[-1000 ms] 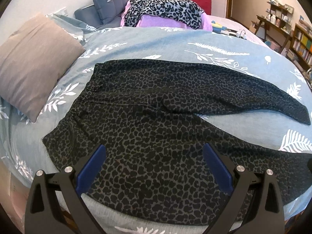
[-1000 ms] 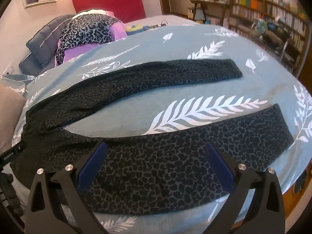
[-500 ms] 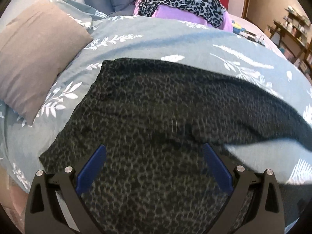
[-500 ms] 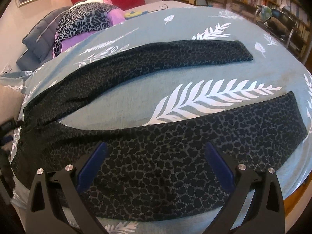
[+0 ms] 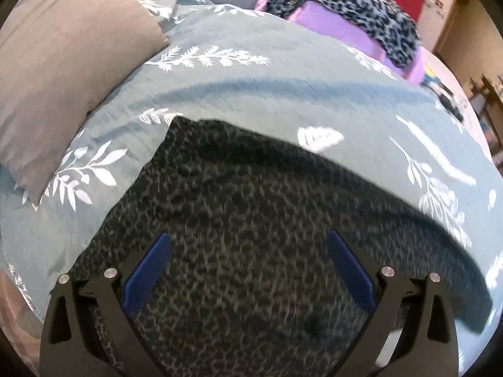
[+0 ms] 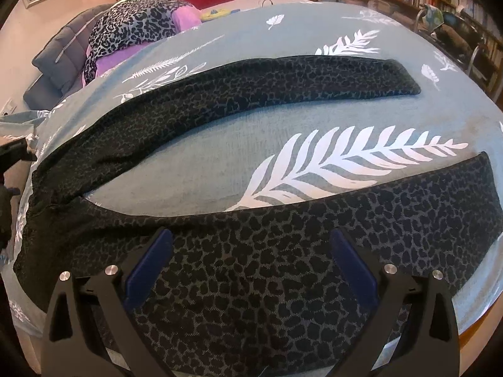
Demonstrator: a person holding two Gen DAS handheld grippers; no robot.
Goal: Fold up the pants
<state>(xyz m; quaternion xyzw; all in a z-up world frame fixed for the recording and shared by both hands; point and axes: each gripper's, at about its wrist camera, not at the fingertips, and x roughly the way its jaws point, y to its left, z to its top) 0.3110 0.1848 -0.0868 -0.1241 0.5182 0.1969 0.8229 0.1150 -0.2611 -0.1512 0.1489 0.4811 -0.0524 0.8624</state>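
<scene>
Teal leaf-print bedspread (image 6: 201,169) carries the leopard-print pants (image 6: 257,286), legs splayed apart; I see my left gripper (image 5: 248,264) above the waist end, my right gripper (image 6: 251,260) above the near leg, both with fingers spread, empty.

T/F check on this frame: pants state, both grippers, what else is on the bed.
1. The pants lie spread with both legs apart. True.
2. The left gripper is shut on the waistband. False: its jaws are wide open, gripping nothing.
3. The right gripper is open over the near leg. True.
4. A tan pillow rests on the pants. False: it lies apart, on the leaf-print duvet.
</scene>
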